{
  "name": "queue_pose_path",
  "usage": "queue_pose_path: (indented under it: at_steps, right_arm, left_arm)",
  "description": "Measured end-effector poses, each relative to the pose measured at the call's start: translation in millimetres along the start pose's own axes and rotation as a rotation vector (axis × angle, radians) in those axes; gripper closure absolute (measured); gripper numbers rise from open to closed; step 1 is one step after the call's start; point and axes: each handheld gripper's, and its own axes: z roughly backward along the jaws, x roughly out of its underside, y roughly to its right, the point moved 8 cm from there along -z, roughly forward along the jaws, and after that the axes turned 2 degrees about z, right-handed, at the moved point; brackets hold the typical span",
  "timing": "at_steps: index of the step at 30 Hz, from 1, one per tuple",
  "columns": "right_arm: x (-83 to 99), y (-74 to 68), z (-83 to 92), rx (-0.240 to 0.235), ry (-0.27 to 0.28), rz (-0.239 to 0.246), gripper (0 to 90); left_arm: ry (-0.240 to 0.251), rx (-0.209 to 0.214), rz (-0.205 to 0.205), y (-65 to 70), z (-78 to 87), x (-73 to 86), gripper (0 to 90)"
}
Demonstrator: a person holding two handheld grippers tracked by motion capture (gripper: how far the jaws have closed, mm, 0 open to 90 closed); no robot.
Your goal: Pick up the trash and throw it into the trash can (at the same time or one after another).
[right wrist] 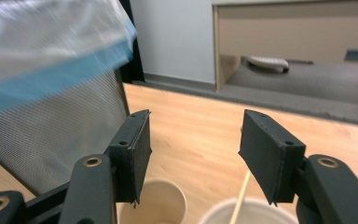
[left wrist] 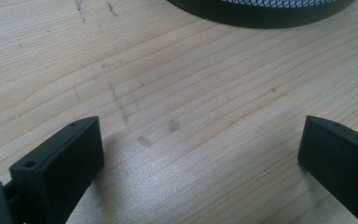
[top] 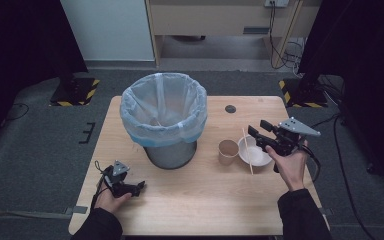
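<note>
Clearing the counter [top: 195, 200] into the bin [top: 164, 117]: nothing picked up yet.

The cup [top: 227, 151], the bowl [top: 253, 151] and the chopstick [top: 247, 150] lying across the bowl all sit on the counter right of the bin, so the whole job looks left to do. The right gripper [top: 258, 131] hangs just above and beside the bowl, its jaws apart and empty, cup and bowl directly below them. The left gripper [top: 139, 188] rests open on the counter, well apart from them.
</note>
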Motion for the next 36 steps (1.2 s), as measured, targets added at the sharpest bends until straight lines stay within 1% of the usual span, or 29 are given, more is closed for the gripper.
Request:
queue_pose_path:
  at_steps: [3, 5, 8, 11, 12, 13, 15, 16, 19, 20, 21, 29, 36]
  right_arm:
    - [17.0, 5.4, -5.4, 0.014, -0.030, -0.017, 42.3]
    - [27.3, 9.0, -8.5, 0.020, -0.063, -0.015, 42.8]
    - [36.9, 13.2, -11.0, 0.030, -0.088, -0.020, 44.8]
    - [50.0, 18.1, -14.0, 0.048, -0.131, -0.024, 48.4]
    - [50.0, 18.1, -14.0, 0.048, -0.131, -0.024, 48.4]
    - [61.2, 21.6, -16.8, 0.060, -0.162, -0.038, 50.2]
    - [70.2, 23.8, -18.9, 0.067, -0.186, -0.047, 52.2]
    - [76.9, 25.3, -20.2, 0.074, -0.209, -0.049, 53.2]
    - [89.0, 27.4, -23.6, 0.083, -0.251, -0.053, 55.0]
    - [89.0, 27.4, -23.6, 0.083, -0.251, -0.053, 55.0]
    - [95.8, 28.7, -26.3, 0.086, -0.276, -0.056, 56.8]
    - [112.0, 27.5, -35.0, 0.090, -0.344, -0.062, 60.3]
    - [121.3, 29.4, -40.9, 0.103, -0.387, -0.057, 64.4]
  left_arm:
    - [0.000, 0.000, 0.000, 0.0, 0.0, 0.0, 0.0]
    - [0.000, 0.000, 0.000, 0.0, 0.0, 0.0, 0.0]
    - [0.000, 0.000, 0.000, 0.0, 0.0, 0.0, 0.0]
    - [0.000, 0.000, 0.000, 0.0, 0.0, 0.0, 0.0]
    - [0.000, 0.000, 0.000, 0.0, 0.0, 0.0, 0.0]
    - [0.000, 0.000, 0.000, 0.0, 0.0, 0.0, 0.0]
    - [0.000, 0.000, 0.000, 0.0, 0.0, 0.0, 0.0]
    - [0.000, 0.000, 0.000, 0.0, 0.0, 0.0, 0.0]
    - [-0.001, 0.000, 0.001, 0.1, 0.0, 0.0, 0.0]
    - [-0.001, 0.000, 0.001, 0.1, 0.0, 0.0, 0.0]
    - [0.000, 0.000, 0.001, 0.1, -0.1, -0.1, 0.0]
    - [-0.001, 0.000, 0.001, 0.1, 0.0, 0.0, 0.0]
    - [-0.001, 0.000, 0.001, 0.1, 0.0, 0.0, 0.0]
